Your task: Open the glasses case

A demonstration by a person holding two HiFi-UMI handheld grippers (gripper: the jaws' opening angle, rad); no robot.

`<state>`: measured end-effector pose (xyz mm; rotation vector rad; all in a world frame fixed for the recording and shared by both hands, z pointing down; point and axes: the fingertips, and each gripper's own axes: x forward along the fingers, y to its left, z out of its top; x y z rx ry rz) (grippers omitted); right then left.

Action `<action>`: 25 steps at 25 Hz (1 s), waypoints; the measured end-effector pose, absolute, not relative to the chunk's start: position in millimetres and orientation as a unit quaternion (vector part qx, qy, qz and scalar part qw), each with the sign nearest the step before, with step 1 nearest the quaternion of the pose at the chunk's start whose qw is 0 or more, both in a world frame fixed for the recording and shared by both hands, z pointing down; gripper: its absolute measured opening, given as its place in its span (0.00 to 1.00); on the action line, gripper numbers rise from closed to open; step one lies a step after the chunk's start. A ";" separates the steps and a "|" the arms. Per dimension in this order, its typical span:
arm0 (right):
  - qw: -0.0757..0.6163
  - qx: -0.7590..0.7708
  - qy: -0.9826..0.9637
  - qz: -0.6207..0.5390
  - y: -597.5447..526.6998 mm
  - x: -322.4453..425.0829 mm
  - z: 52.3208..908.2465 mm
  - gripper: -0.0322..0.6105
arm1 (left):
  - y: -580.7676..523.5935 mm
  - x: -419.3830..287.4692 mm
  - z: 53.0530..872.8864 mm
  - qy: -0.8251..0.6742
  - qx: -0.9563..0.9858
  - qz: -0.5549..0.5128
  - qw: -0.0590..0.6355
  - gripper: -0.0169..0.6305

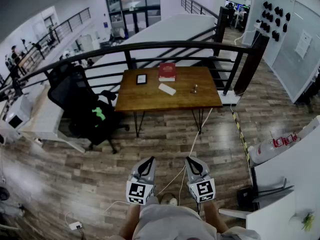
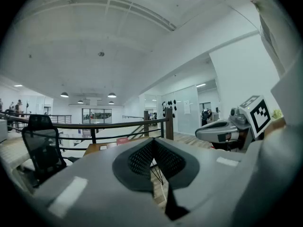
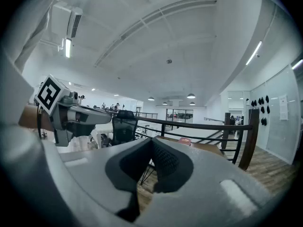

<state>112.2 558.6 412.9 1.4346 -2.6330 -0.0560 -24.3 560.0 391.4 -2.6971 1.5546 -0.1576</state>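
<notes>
The white glasses case lies shut on the wooden table, far ahead of me across the floor. Behind it lies a red book, with a small dark tablet to the left and a small metal object to the right. Both grippers are held close to my body, well short of the table. The left gripper has its jaws together with nothing between them. The right gripper is likewise shut and empty. Each gripper view shows the other gripper alongside.
A black office chair stands left of the table. A black railing runs behind it. A white desk and a red-and-white cylinder are at the right. Cables and a power strip lie on the wooden floor.
</notes>
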 end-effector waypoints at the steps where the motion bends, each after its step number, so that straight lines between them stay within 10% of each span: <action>1: 0.068 0.480 -0.874 -0.020 556.2 113.3 412.5 0.05 | 558.6 -23.8 392.6 0.500 -0.864 -0.051 0.013 0.06; 25: 0.063 0.493 -0.867 -0.028 425.4 88.6 409.1 0.05 | 428.8 -49.7 397.7 0.499 -0.865 -0.045 0.011 0.06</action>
